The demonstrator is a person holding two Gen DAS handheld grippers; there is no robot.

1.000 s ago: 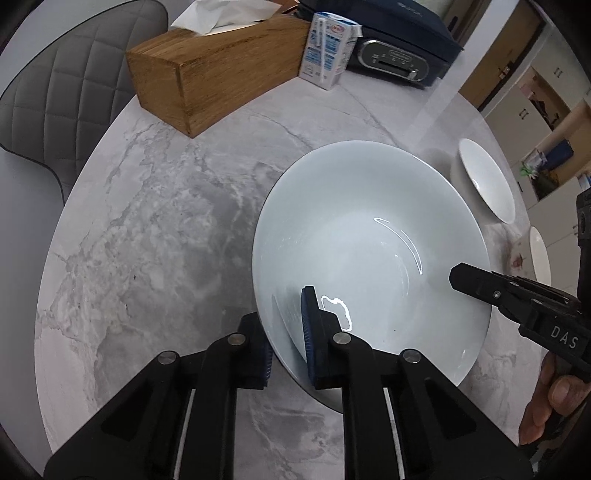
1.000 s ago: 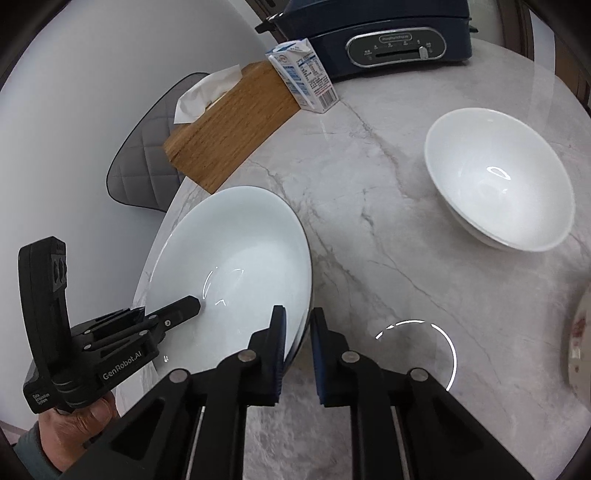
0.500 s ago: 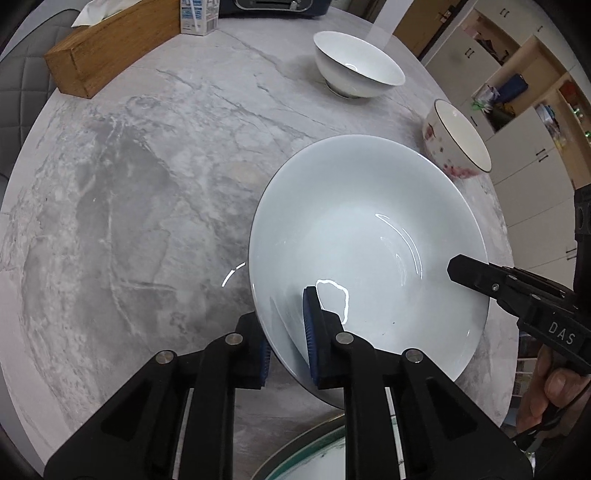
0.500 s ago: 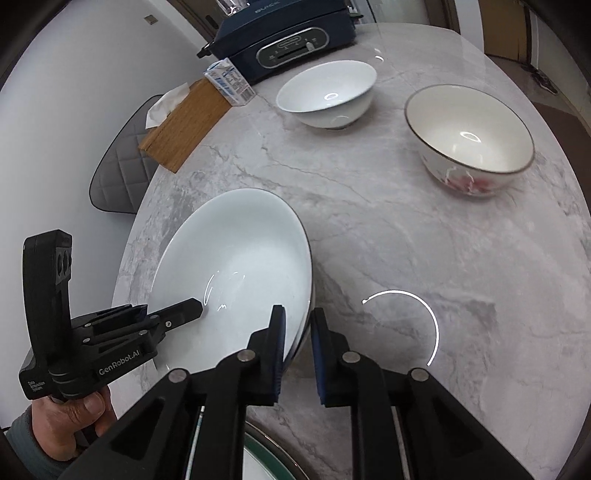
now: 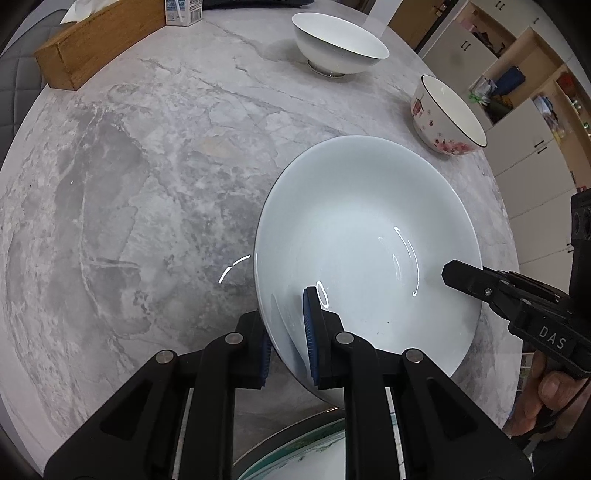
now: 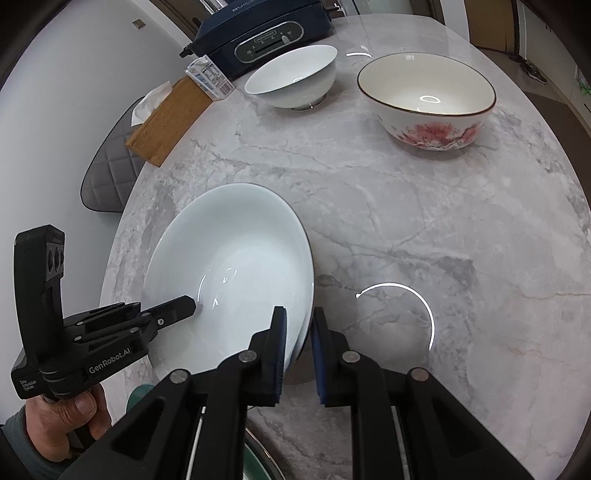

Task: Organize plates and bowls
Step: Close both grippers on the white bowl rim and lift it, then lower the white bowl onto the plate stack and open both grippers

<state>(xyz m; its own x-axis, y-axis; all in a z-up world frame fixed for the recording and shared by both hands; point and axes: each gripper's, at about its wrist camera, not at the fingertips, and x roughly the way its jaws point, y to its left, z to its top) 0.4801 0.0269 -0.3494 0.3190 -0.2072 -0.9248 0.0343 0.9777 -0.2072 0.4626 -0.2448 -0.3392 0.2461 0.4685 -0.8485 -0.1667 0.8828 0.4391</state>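
Note:
A large white deep plate (image 5: 362,236) is held above the marble table by both grippers; it also shows in the right wrist view (image 6: 236,258). My left gripper (image 5: 286,332) is shut on its near rim. My right gripper (image 6: 297,347) is shut on the opposite rim and shows in the left wrist view (image 5: 465,277). A plain white bowl (image 6: 295,77) and a floral bowl with a dark rim (image 6: 428,99) stand on the far side of the table. A green-patterned plate (image 5: 314,454) lies just below the grippers at the near edge.
A wooden tissue box (image 6: 170,118), a small milk carton (image 6: 210,77) and a dark blue appliance (image 6: 266,33) stand at the far left of the marble table (image 6: 406,206). A grey quilted chair (image 6: 110,173) is beyond the table edge. Cabinets (image 5: 524,110) stand to the right.
Both grippers have carried the white deep plate toward the near side of the table. The two bowls and the green-patterned plate have come into view.

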